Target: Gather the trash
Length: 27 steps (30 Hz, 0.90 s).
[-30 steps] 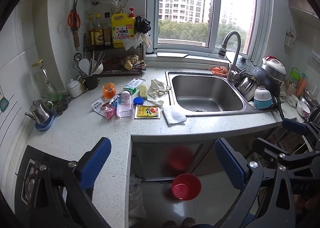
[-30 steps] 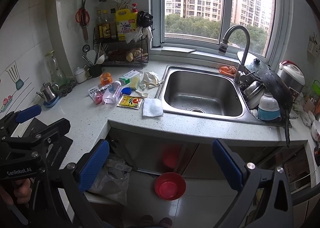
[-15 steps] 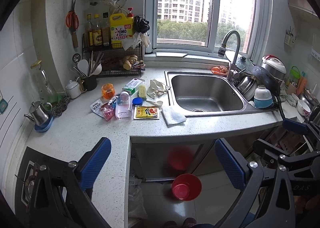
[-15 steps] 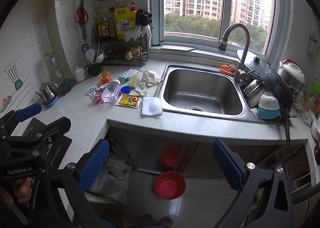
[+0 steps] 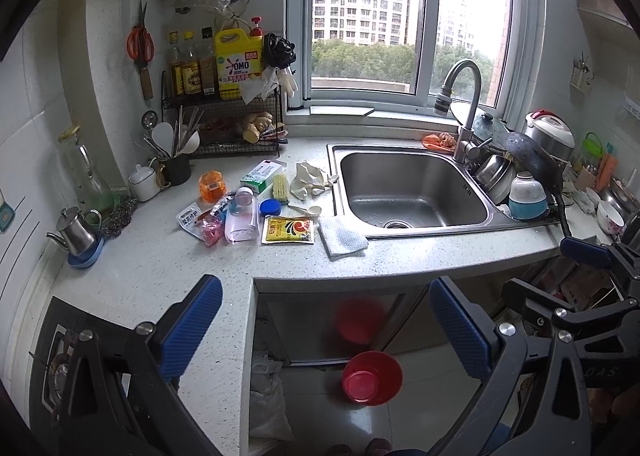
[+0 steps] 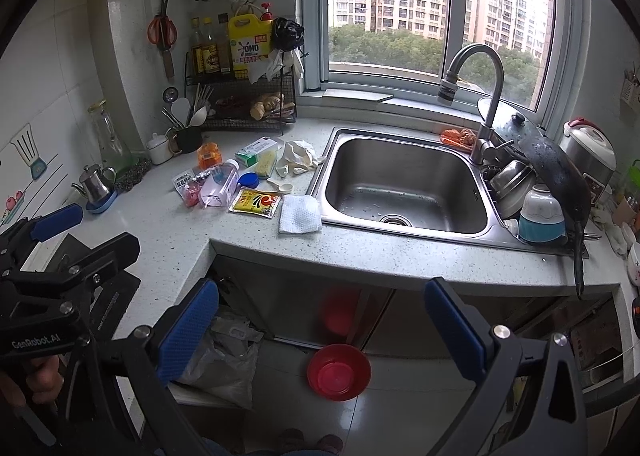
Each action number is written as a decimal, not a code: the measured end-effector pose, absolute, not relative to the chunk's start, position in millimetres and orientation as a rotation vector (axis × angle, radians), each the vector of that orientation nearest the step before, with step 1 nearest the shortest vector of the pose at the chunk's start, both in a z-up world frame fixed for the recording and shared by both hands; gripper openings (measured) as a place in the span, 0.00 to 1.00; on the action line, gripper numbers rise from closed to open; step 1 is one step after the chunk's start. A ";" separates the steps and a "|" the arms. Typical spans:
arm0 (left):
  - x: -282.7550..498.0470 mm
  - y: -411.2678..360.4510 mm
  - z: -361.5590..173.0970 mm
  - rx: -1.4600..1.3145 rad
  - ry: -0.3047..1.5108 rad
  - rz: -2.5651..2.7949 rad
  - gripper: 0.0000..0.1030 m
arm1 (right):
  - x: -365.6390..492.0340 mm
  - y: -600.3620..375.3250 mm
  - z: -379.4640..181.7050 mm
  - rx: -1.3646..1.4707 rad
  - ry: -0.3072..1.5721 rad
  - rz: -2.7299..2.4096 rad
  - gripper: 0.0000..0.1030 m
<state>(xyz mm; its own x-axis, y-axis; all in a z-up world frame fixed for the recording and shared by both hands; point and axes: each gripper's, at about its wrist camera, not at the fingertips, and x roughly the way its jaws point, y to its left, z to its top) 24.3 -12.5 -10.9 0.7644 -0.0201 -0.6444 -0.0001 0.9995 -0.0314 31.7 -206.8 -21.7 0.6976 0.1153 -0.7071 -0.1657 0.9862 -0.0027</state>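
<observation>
Kitchen daylight falls on a speckled surface where the trash lies clustered left of the sink: a yellow sachet, a clear plastic bottle, pink wrappers and a white wipe. A red bin waits on the floor below. Both the left gripper and right gripper hang well back, jaws wide apart, holding nothing. I'd start with the nearest piece, coming down flat over the wipe or sachet.

Speckled countertop — wrappers, bottle, cloth
</observation>
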 end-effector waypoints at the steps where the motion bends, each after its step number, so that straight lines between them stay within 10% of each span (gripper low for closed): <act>1: 26.9 -13.9 -11.0 -0.030 0.705 -0.007 1.00 | 33.1 -207.6 -21.8 -0.070 0.785 0.160 1.00; 27: 124.9 46.9 -35.3 -0.101 0.858 0.135 1.00 | 141.8 -224.6 -46.1 -0.117 0.879 0.283 1.00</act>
<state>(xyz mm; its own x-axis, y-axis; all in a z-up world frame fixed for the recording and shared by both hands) 124.9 46.9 -35.3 0.6463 0.0776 -0.7591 -0.1587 0.9867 -0.0343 141.8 -224.6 -46.1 0.6035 0.1962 -0.7728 -0.2917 0.9564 0.0151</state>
